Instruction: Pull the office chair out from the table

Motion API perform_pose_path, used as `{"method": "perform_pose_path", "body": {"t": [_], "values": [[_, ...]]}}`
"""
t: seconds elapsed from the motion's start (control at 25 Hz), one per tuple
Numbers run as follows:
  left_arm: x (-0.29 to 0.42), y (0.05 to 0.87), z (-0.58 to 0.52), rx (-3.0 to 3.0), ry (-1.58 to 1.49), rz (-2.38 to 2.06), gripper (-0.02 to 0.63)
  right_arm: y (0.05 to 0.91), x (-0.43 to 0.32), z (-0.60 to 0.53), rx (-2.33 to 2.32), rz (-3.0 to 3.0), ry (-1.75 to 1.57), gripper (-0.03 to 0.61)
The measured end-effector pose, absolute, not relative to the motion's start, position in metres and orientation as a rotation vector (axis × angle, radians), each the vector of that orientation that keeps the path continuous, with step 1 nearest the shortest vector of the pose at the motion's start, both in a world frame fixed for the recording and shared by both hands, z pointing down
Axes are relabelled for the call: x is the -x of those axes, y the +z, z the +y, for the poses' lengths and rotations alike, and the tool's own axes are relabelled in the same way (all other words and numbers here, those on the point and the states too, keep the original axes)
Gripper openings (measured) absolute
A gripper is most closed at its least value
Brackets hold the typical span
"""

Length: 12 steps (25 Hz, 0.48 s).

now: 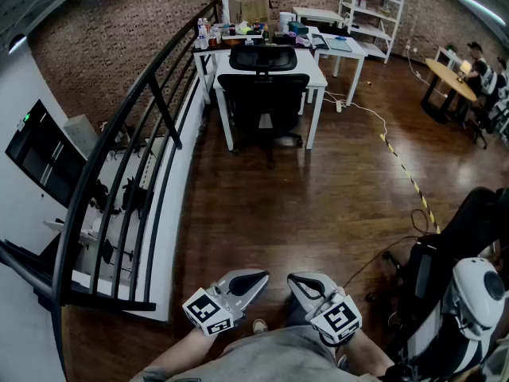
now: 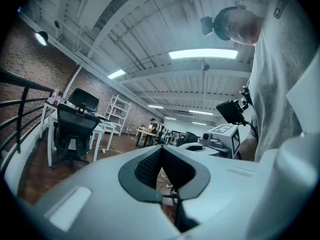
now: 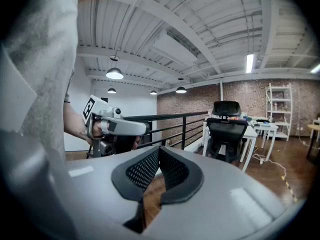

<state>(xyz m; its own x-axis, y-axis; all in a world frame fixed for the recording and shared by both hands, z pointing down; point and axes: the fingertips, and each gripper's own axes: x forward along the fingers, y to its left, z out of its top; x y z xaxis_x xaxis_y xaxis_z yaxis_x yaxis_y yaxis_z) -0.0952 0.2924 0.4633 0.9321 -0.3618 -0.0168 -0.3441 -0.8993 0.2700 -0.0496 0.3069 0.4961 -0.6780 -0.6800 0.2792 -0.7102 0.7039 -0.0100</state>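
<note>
A black office chair (image 1: 263, 94) with a headrest is pushed under a white table (image 1: 315, 68) at the far end of the room; it also shows far off as the chair (image 2: 74, 126) in the left gripper view and the chair (image 3: 227, 132) in the right gripper view. My left gripper (image 1: 256, 278) and right gripper (image 1: 298, 281) are held close to my body at the bottom of the head view, several steps from the chair. Both are shut and hold nothing; their tips point toward each other.
A black metal railing (image 1: 135, 146) runs along the left side of the wooden floor. A cable with yellow-black tape (image 1: 406, 173) crosses the floor at right. Equipment with a white dome (image 1: 475, 293) stands at my right. More tables, shelves and seated people (image 1: 483, 74) are at the back right.
</note>
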Motion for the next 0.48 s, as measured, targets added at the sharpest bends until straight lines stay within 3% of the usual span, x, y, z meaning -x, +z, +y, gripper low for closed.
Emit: {"method": "perform_pose_path", "body": {"t": [0.48], "values": [[0.074, 0.482, 0.154, -2.738, -0.074, -0.744, 0.000, 0.506, -0.032, 0.161, -1.221, -2.710, 0.359, 0.006]]}}
